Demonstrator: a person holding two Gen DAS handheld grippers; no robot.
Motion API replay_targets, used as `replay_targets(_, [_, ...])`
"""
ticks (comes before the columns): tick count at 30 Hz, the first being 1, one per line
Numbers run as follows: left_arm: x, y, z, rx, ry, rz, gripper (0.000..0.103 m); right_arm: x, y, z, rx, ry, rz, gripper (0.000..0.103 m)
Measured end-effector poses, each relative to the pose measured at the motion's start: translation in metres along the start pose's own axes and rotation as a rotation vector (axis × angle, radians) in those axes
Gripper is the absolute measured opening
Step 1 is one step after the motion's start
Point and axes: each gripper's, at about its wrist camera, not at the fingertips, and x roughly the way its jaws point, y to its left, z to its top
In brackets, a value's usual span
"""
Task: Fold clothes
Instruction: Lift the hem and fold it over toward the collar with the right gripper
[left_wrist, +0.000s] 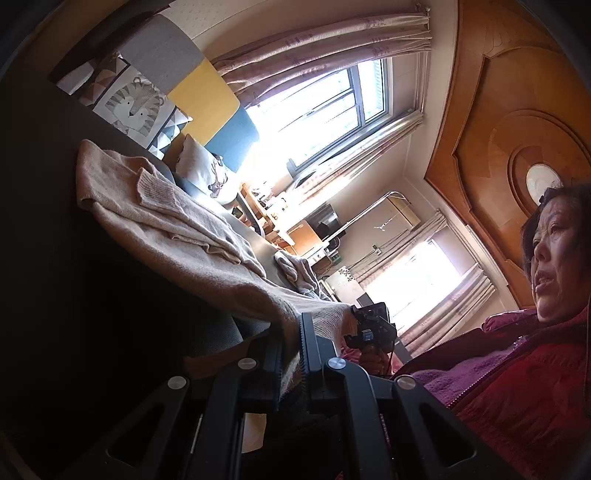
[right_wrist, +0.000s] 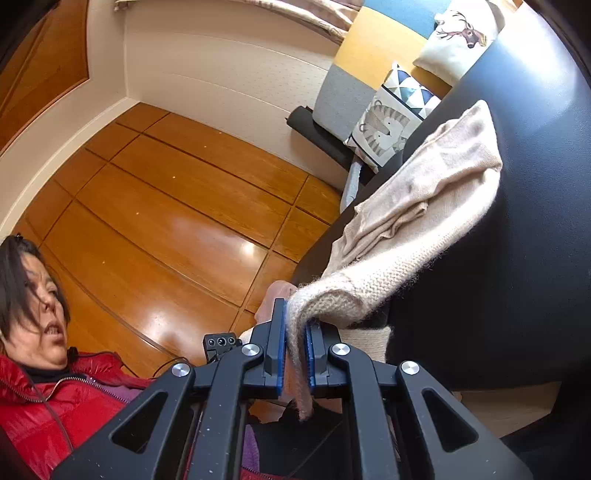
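Note:
A beige knit sweater (left_wrist: 177, 236) lies spread on a dark surface (left_wrist: 48, 184), with one sleeve folded over its body. My left gripper (left_wrist: 291, 332) is shut on the sweater's near hem edge and lifts it a little. My right gripper (right_wrist: 295, 325) is shut on the ribbed hem of the same sweater (right_wrist: 424, 192), which hangs from its blue pads (right_wrist: 281, 332). The right gripper also shows in the left wrist view (left_wrist: 373, 325), just beyond the hem.
Patterned cushions (left_wrist: 129, 99) and a multicoloured headboard (left_wrist: 199, 92) stand at the far end of the dark surface. A person in a red jacket (right_wrist: 55, 398) stands close behind both grippers. A bright window (left_wrist: 332, 107), curtains and a cluttered desk lie beyond.

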Motion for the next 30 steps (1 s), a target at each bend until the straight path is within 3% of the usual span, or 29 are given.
replay_targets(8, [-0.013, -0.005, -0.008, -0.043, -0.025, -0.018, 0.007, -0.011, 0.003, -0.015, 0.027, -0.003, 0.024, 0.009])
replay_targets(11, [-0.009, 0.0, -0.002, -0.05, -0.032, -0.028, 0.007, -0.01, -0.004, -0.005, 0.049, -0.028, 0.03, 0.009])
replay_targets(21, [0.017, 0.051, 0.052, -0.125, -0.134, -0.001, 0.007, 0.027, -0.037, 0.068, 0.095, -0.103, 0.044, 0.009])
replay_targets(30, [0.059, 0.109, 0.111, -0.2, -0.147, 0.073, 0.007, 0.066, -0.077, 0.125, 0.182, -0.112, -0.035, 0.009])
